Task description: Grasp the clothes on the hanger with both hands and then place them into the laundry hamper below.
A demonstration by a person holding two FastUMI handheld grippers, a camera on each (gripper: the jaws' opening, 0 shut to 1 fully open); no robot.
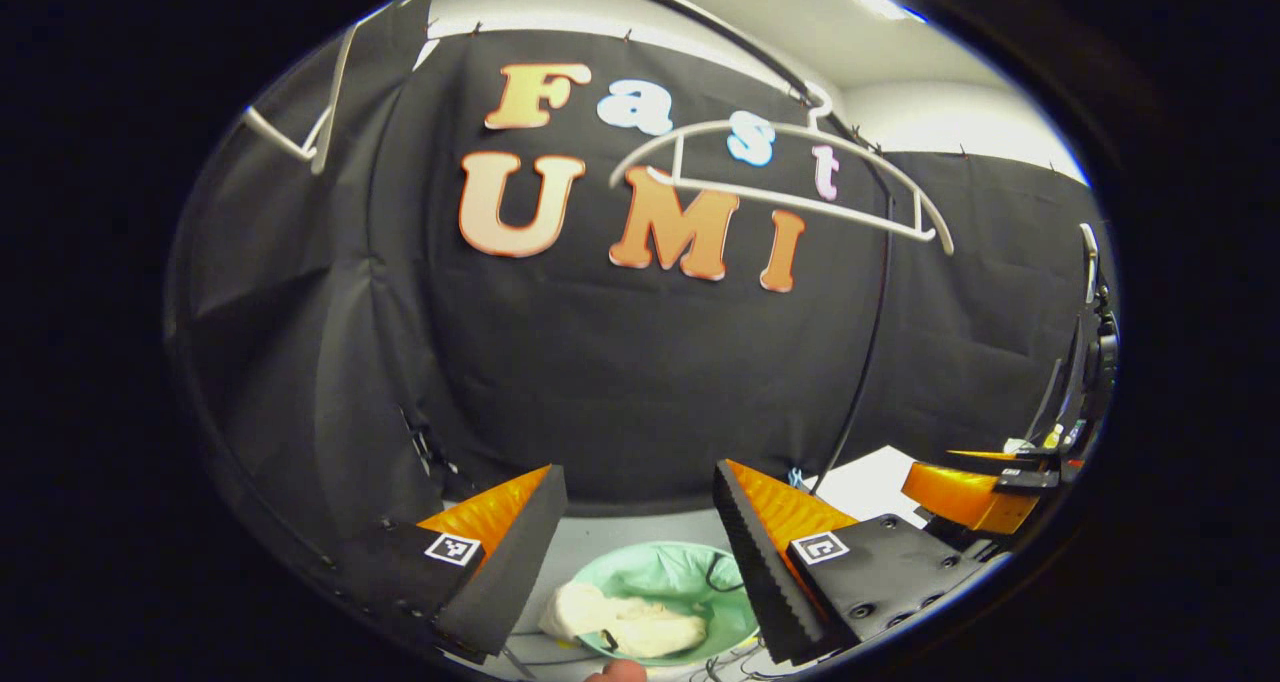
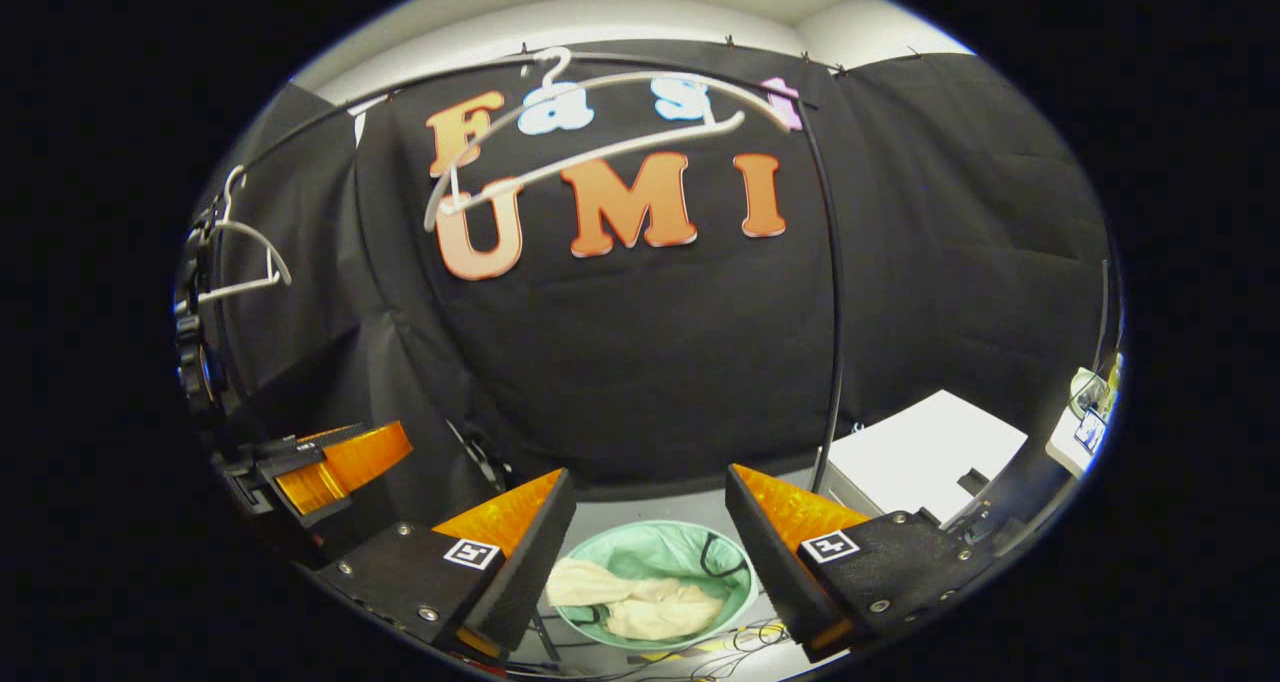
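Both tools, the left tool and right tool, hang spread and empty above the round mint-green laundry hamper where the cream crumpled garment lies, leaving the bare white plastic hanger overhead, so seemingly only withdrawal remains.

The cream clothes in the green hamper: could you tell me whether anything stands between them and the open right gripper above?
Nothing visible does. The cream clothes already lie inside the green hamper, draped partly over its rim. The right gripper is open and empty above, with clear space down to them.
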